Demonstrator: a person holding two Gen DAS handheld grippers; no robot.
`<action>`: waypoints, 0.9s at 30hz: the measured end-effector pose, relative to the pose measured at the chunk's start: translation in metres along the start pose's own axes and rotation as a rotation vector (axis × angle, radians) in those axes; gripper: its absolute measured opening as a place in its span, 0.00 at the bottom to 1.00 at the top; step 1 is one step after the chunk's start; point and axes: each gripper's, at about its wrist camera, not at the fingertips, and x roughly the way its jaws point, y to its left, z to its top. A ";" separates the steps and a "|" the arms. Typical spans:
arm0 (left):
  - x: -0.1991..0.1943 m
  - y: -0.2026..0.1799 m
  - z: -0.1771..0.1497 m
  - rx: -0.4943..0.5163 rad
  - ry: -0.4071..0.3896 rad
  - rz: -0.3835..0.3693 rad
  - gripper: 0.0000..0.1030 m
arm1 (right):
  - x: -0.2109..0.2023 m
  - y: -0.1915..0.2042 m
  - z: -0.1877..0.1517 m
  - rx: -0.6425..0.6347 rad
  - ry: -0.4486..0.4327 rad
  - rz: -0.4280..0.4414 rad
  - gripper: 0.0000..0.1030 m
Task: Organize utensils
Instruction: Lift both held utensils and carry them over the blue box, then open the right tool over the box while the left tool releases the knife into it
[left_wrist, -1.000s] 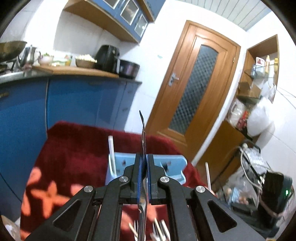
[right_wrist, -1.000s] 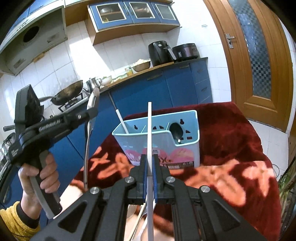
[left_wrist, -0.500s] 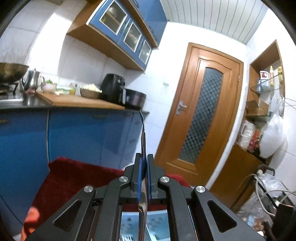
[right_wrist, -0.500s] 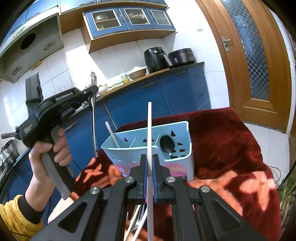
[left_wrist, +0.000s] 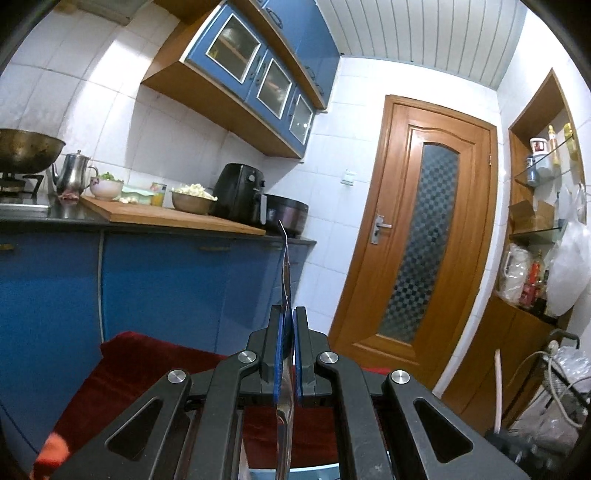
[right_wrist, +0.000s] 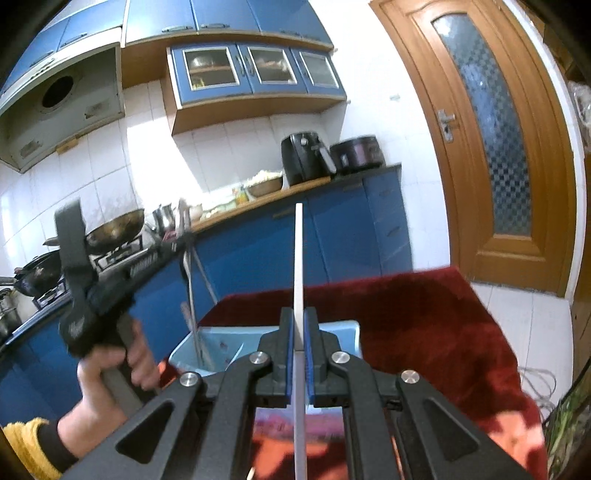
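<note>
Through the left wrist camera my left gripper (left_wrist: 285, 325) is pinched tight on a thin steel utensil handle (left_wrist: 284, 266). A second ago the pale blue plastic utensil caddy (left_wrist: 314, 473) sat well up in this view, beyond the jaws; now only a sliver of its rim shows at the bottom edge, under the gripper, on the dark red plush cloth (left_wrist: 147, 362). I read that as my hand having come over the caddy, ready to lower the piece in. The handle's long axis stands near upright, its tip pointing up against the blue base cabinets; its working end hangs below the jaws, out of sight.

Through the right wrist camera my right gripper (right_wrist: 299, 328) is clamped on a long flat white stick (right_wrist: 299, 258), maybe a chopstick. The caddy (right_wrist: 347, 330) has slid closer, now just beyond the jaws. The stick runs upright, top end above the caddy, lower end passing down under the gripper. To the caddy's left, the hand (right_wrist: 110, 380) holds the other gripper, its steel utensil (right_wrist: 189, 280) hanging down into the caddy's left compartment.
</note>
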 end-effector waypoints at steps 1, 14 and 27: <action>0.000 0.001 -0.004 0.004 0.000 0.005 0.05 | 0.004 0.000 0.002 -0.010 -0.019 -0.006 0.06; 0.003 0.011 -0.031 0.029 0.025 0.014 0.05 | 0.049 0.000 -0.012 -0.109 -0.067 -0.072 0.07; -0.019 0.004 -0.028 0.046 0.062 -0.031 0.31 | 0.025 0.019 -0.011 -0.158 -0.080 -0.057 0.20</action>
